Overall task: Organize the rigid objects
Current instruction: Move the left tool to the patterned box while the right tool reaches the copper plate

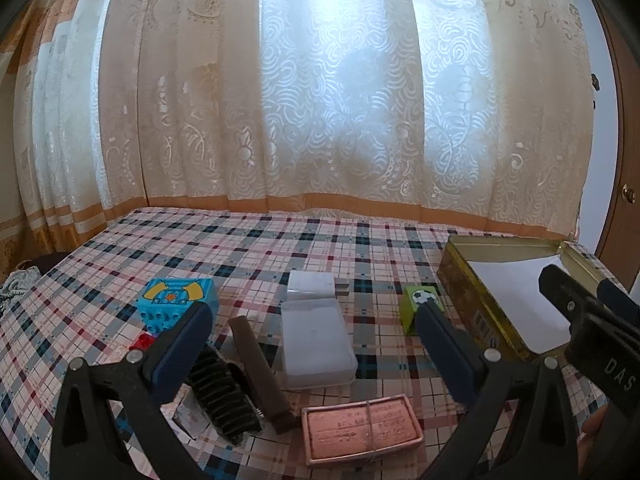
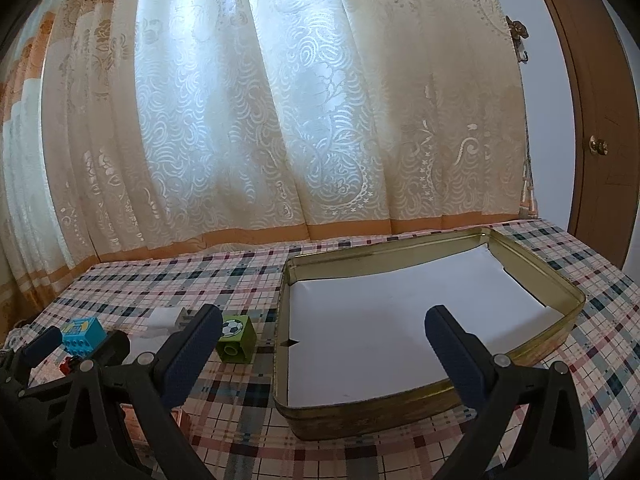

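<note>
- left wrist view: left gripper (image 1: 314,316) spread wide, holding nothing, over one clear plastic box (image 1: 316,346), one copper-coloured flat tin (image 1: 362,430), one dark bar (image 1: 258,364).
- two toy blocks on the checked cloth (image 1: 280,240): blue block (image 1: 176,300), green block (image 1: 420,306).
- right gripper (image 2: 324,334) wide open, empty, over one gold metal tin (image 2: 576,300) lined with white paper.

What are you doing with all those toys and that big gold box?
A person holds a two-finger gripper in each hand and is tidying things on a checked tablecloth. Both are open and holding nothing. The left gripper hovers over a clear plastic box, a blue toy block, a brown bar, a black comb-like piece and a pink tin. The right gripper hovers over the gold tin, which holds only white paper. A green football block sits beside it.
</note>
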Available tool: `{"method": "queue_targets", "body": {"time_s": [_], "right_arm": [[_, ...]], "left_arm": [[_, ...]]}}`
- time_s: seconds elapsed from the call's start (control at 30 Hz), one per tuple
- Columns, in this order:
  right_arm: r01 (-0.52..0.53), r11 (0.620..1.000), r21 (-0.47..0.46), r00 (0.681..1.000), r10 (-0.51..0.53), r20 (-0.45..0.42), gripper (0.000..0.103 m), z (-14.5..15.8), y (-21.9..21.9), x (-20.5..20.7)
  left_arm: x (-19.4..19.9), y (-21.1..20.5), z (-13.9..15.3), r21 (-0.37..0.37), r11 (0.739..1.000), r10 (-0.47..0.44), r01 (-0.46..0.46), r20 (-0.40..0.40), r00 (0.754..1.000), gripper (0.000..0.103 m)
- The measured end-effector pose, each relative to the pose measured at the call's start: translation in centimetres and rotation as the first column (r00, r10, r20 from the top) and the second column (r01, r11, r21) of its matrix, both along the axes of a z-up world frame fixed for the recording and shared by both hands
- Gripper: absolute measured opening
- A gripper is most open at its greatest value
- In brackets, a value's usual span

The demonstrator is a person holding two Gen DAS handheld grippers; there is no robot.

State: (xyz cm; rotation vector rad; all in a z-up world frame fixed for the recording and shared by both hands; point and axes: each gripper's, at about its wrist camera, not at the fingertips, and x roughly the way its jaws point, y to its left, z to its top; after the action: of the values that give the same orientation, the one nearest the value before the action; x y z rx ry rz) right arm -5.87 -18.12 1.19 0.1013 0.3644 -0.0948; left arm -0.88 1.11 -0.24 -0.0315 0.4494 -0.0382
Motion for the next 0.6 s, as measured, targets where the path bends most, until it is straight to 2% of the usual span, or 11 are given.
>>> {"method": "queue_targets", "body": {"time_s": [0.23, 0.4, 0.6], "right_arm": [[-0.029, 0.999, -0.026, 1.0, 0.029, 0.004, 0.103, 0.0, 0.8, -0.2], [-0.039, 0.997, -0.068, 0.999, 0.04, 0.011, 0.103, -0.1, 1.7, -0.4], [-0.062, 0.995, -0.084, 0.998, 0.063, 0.003, 0.103, -0.4, 2.3, -0.4]], "left_arm": [[-0.7, 1.5, -0.2, -0.037, 0.999, 0.025, -0.026, -0.021, 0.999, 0.103], [-1.6, 3.1, -0.4, -0.025, 0.997, 0.07, -0.07, -0.036, 0.997, 0.103], [-2.4, 5.2, -0.5, -0.066, 0.992, 0.103, -0.107, -0.052, 0.993, 0.103]]}}
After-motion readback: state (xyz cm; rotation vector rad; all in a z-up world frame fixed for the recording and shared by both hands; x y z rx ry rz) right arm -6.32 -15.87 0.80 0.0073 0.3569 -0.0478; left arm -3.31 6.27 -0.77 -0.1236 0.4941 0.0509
